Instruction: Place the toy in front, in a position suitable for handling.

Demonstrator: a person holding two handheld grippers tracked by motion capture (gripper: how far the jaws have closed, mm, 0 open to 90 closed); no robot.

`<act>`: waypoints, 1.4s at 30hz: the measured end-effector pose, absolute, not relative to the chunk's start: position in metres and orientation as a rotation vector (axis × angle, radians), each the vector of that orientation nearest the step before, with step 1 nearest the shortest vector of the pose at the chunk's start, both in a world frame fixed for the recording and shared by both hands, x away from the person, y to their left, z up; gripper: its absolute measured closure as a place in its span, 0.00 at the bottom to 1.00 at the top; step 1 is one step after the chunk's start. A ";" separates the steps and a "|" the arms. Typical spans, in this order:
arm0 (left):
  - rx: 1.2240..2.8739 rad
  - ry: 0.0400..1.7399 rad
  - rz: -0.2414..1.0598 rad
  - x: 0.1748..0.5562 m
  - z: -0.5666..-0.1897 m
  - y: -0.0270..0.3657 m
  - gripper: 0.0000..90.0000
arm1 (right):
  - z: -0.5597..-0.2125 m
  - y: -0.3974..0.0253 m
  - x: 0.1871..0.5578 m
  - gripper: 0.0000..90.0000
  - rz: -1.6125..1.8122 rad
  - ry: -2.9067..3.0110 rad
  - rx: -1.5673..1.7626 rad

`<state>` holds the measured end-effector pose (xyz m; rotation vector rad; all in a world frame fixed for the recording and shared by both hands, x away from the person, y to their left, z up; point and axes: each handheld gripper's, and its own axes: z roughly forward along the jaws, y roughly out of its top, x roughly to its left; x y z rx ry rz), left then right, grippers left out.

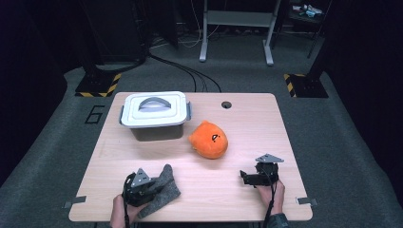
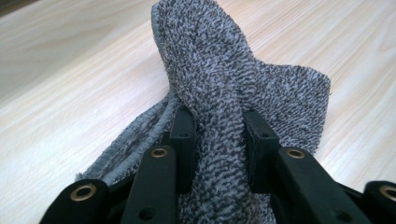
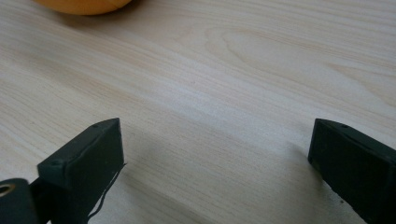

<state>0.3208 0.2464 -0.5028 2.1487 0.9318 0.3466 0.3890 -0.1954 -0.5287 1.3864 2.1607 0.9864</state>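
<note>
- Left gripper (image 1: 151, 186) sits at the near left of the table (image 1: 266, 123), held in the person's left hand (image 1: 119, 211). Its jaws pinch a raised fold of a grey speckled cloth (image 1: 163, 190).
- In the left gripper view the left gripper (image 2: 218, 140) has the fold of cloth (image 2: 215, 93) standing upright between both pads; the rest of the cloth spreads flat on the wood to either side and beyond.
- Cloth lies at the near edge of the table, left of centre, touching the gripper and well apart from the other items.
- Right gripper (image 1: 244, 176) rests at the near right, held in the right hand (image 1: 271, 192). Right gripper view: right gripper (image 3: 217, 154) jaws spread wide, bare wood between them, nothing gripped.
- Orange plush toy (image 1: 209, 139) lies near the table's middle, between cloth and box; its lower edge shows at the top of the right gripper view (image 3: 84, 5).
- Grey box (image 1: 154, 116) with white lid and handle stands at the far left, lid on, just beside the toy.
</note>
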 end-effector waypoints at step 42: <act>2.277 0.528 0.133 0.375 -0.507 0.102 0.63 | -0.529 -0.193 0.389 0.05 0.956 2.161 1.378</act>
